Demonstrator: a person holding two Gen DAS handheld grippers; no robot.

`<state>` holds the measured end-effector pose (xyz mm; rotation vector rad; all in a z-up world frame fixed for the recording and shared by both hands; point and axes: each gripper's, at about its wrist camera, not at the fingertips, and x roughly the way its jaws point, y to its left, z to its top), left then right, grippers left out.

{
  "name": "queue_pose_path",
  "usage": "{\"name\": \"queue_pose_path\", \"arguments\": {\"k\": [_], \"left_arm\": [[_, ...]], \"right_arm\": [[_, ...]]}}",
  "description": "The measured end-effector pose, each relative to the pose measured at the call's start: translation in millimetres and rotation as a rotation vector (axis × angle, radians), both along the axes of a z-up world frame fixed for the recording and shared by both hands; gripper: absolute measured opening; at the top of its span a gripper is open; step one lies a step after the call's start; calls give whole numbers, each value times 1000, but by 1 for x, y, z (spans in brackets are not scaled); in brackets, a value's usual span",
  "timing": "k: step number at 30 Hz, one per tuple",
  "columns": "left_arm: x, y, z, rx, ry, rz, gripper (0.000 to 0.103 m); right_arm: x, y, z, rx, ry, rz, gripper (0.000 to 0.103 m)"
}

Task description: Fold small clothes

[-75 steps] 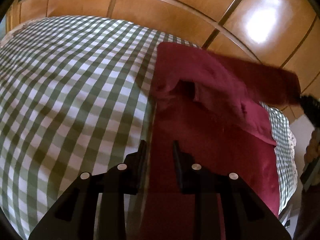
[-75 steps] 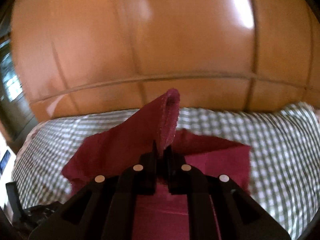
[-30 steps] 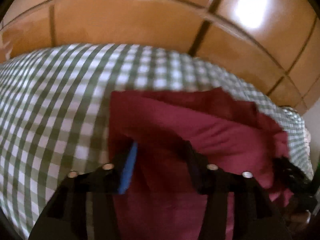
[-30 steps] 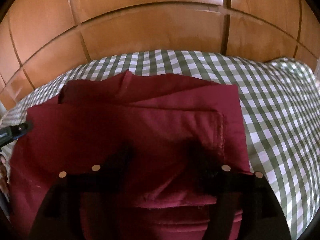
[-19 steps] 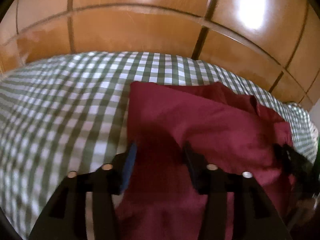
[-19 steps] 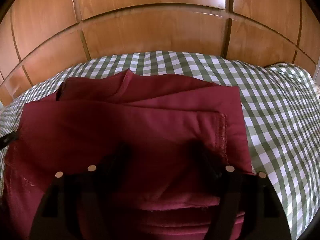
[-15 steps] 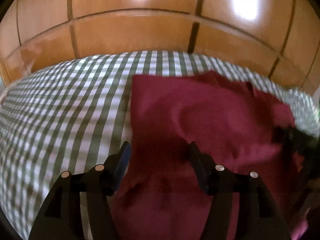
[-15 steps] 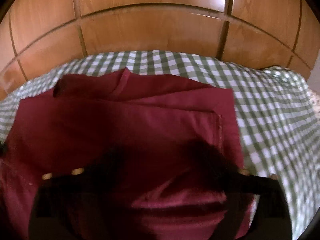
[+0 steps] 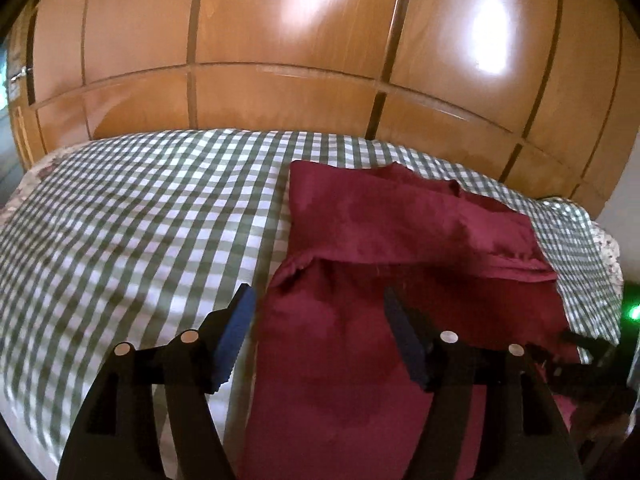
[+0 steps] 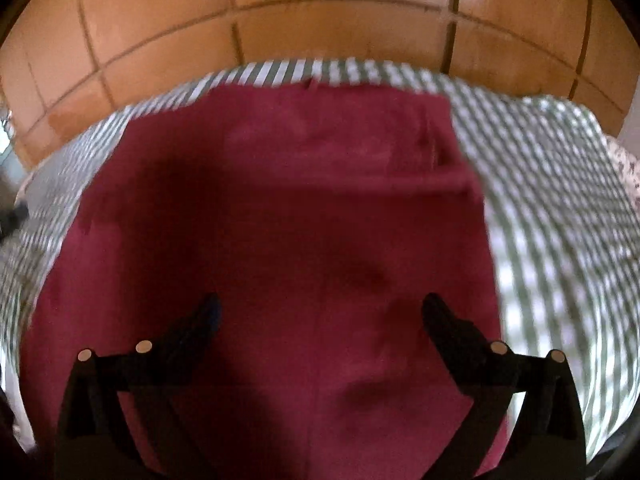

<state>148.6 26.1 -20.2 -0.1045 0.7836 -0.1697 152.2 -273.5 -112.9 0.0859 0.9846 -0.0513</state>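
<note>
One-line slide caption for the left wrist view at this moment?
Left gripper open above a partly folded maroon garment lying on a green-checked bedsheet, wooden wardrobe doors behind.

The left gripper (image 9: pixel 316 334) and right gripper (image 10: pixel 320 320) both point down, jaws just opening, holding nothing.

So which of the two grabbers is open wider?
The right gripper: its jaws spread wider over the red garment than the left gripper's. Both just opened, holding nothing.
</note>
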Motion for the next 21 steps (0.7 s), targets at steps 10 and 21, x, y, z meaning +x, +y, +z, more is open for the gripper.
{"name": "queue_pose_path", "arguments": {"k": [10, 21], "left_arm": [[-49, 12, -5, 34, 5, -20, 66], [-79, 29, -23, 32, 60, -16, 66]], "right_arm": [[-59, -6, 5, 48, -4, -37, 100], [-100, -54, 17, 103, -17, -193, 100]]}}
